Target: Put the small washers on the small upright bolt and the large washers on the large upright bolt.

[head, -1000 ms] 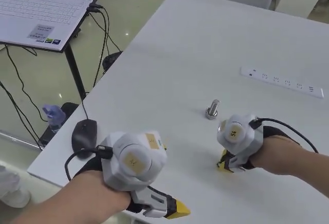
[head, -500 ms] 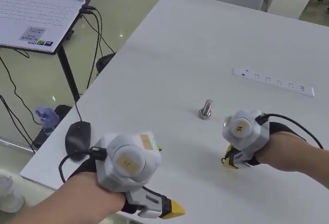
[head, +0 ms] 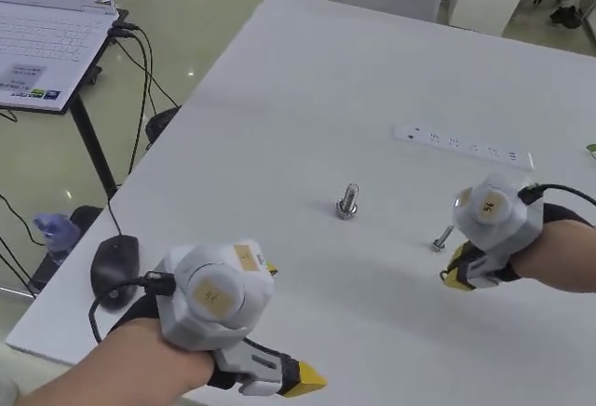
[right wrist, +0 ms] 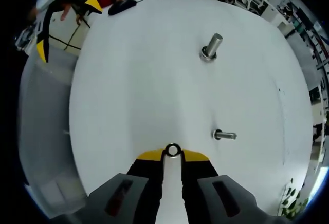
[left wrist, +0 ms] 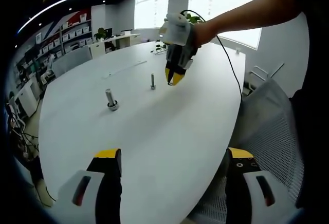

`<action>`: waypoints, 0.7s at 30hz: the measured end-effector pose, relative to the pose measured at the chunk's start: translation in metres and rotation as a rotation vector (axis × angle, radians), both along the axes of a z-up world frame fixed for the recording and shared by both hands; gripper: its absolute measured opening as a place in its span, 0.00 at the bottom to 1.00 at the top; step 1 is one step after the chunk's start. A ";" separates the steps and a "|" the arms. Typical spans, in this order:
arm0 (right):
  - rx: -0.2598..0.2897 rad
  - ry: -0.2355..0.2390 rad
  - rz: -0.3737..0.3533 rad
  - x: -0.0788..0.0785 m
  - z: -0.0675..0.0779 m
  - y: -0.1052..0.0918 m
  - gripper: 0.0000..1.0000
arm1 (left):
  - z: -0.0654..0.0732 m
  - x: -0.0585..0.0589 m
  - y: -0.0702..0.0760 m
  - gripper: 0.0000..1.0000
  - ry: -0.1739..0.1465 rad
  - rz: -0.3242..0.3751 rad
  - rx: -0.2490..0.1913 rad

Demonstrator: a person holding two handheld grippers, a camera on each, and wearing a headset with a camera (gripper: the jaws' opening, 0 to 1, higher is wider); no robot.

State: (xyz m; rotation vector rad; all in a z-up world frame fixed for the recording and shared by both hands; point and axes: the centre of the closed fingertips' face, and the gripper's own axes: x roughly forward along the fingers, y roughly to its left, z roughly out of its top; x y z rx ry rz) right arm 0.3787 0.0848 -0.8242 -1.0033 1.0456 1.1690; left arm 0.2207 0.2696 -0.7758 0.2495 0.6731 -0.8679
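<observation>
Two grippers, hand-held, over a white tabletop point(head: 307, 80).

1. Right gripper point(right wrist: 173, 158). The jaws are closed together on a washer point(right wrist: 173, 150), a metal ring pinched by its rim at the very tips. Its hole faces straight back along the jaws. It looks like one of the small set, though there is no other washer here to compare it with. The gripper points down at the tabletop, with its tips clear of the surface in the left gripper view.

2. Small upright bolt point(right wrist: 224, 135). This is the nearer of the two bolts, just to the right of the jaw tips in the right gripper view. In the head view it stands just beside this gripper, on the side toward the other bolt. Its long axis is vertical, rising off the tabletop. Whether any washer already sits on it is too small to tell.

3. Large upright bolt point(right wrist: 211, 48). It stands farther out, beyond the small one, with a wider collar at its foot.

4. Left gripper point(left wrist: 172, 154). The jaws are wide apart with nothing between them. It sits low at the near edge, well apart from both bolts.

5. Power strip point(head: 461, 145). It lies flat at the far side.

Note: the coming move belongs to the right gripper. It is likely a short sideways carry to bring the ring over the small bolt. The hole's axis looks roughly in line with the bolt's vertical axis, so centring matters more than turning.
</observation>
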 end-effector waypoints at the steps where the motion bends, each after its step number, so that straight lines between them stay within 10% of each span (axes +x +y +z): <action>1: -0.003 -0.005 -0.005 0.003 0.002 -0.003 0.13 | -0.001 0.000 0.000 0.83 0.002 -0.003 0.005; 21: 0.030 -0.049 -0.081 0.046 0.031 0.002 0.13 | -0.003 0.005 0.007 0.83 0.014 0.018 0.013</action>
